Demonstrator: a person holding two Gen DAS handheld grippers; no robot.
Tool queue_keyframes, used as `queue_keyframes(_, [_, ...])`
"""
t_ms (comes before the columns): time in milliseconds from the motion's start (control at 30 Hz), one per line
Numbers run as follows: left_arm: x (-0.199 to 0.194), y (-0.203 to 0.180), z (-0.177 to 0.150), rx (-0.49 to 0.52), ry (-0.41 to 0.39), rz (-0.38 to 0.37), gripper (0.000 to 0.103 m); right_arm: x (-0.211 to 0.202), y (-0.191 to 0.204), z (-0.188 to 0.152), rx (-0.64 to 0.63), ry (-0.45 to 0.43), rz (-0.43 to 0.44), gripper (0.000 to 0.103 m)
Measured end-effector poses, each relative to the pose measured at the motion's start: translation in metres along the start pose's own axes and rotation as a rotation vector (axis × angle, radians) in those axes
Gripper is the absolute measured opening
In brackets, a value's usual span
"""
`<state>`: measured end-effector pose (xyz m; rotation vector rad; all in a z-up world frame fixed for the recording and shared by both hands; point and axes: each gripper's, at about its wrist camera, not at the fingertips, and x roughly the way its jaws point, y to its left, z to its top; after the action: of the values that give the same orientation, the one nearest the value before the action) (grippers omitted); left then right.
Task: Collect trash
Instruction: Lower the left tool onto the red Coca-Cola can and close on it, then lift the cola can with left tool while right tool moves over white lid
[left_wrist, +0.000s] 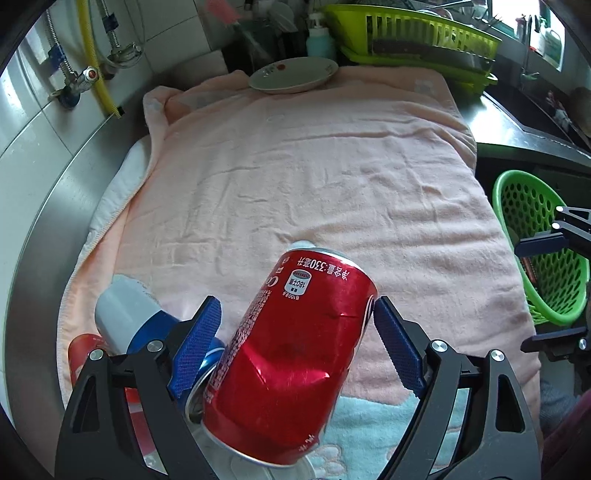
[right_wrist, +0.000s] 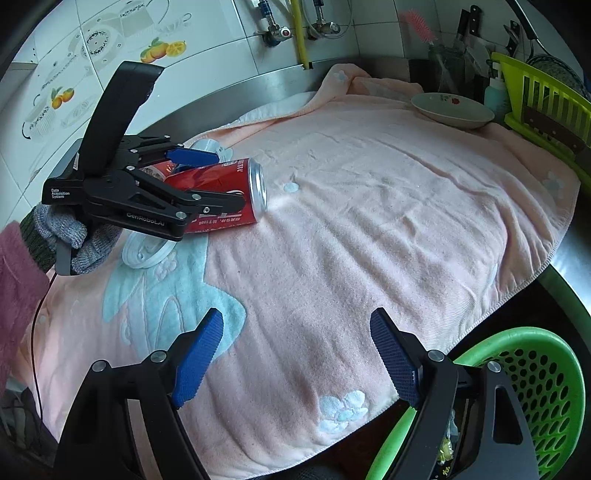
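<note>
Where terry towel wrinkles, dented can lies.

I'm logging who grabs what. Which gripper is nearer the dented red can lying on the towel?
Left. The left gripper straddles the red can, jaws open around it. The right gripper hovers apart over bare towel, beside the green basket.

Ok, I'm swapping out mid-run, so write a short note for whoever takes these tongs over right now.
Left tongs: open around the dented red can lying on the pink towel; whether the pads touch it is unclear.
Right tongs: open, empty, over the towel's near edge beside the green basket.
More cans and a clear lid lie by the left tongs.
Done: some trash seems to be in the basket.
Left: grip the can, carry it to the basket, then the rest.
</note>
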<state>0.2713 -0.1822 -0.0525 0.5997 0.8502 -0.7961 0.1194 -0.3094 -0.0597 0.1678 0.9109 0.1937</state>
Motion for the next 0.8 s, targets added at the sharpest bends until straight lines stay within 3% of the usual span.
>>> queue_keyframes(133, [0.008,-0.003,0.000,0.010,0.019,-0.005,0.083,0.003,0.000,0.000,0.004,0.004,0.001,0.079])
queue_keyframes(200, [0.009,-0.006,-0.001,0.005,0.010,-0.002,0.077,0.004,0.000,0.000,0.006,0.007,0.000,0.079])
queue_keyframes(400, [-0.005,-0.008,-0.006,-0.055,-0.036,0.042,0.075,0.003,0.001,-0.005,0.006,0.009,-0.012,0.079])
queue_keyframes(800, [-0.099,0.015,-0.032,-0.285,-0.173,0.107,0.070,0.005,0.032,0.005,-0.007,-0.007,0.033,0.078])
